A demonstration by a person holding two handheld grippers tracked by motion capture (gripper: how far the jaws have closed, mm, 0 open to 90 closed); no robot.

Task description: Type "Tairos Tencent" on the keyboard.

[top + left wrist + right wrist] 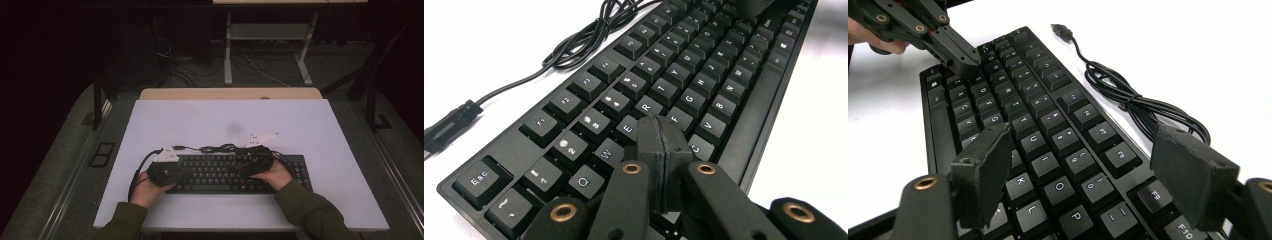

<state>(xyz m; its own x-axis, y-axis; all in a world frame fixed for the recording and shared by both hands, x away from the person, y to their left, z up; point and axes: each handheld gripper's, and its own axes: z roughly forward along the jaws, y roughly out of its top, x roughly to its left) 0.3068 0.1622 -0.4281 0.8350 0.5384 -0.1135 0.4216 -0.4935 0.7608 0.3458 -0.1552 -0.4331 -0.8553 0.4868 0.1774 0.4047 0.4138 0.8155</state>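
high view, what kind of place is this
Probably a lab or workshop recording station: a white table holding a black keyboard, another metal-legged bench behind it, and loose cables on the dark floor.

Black keyboard (235, 173) with white-lettered keys (cable (574, 47) black too) on a pale lilac-white table (300, 125)

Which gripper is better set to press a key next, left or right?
Probably left. The left gripper is shut into one narrow tip just over the keyboard near D. The right gripper stands open, its jaws spanning several keys.
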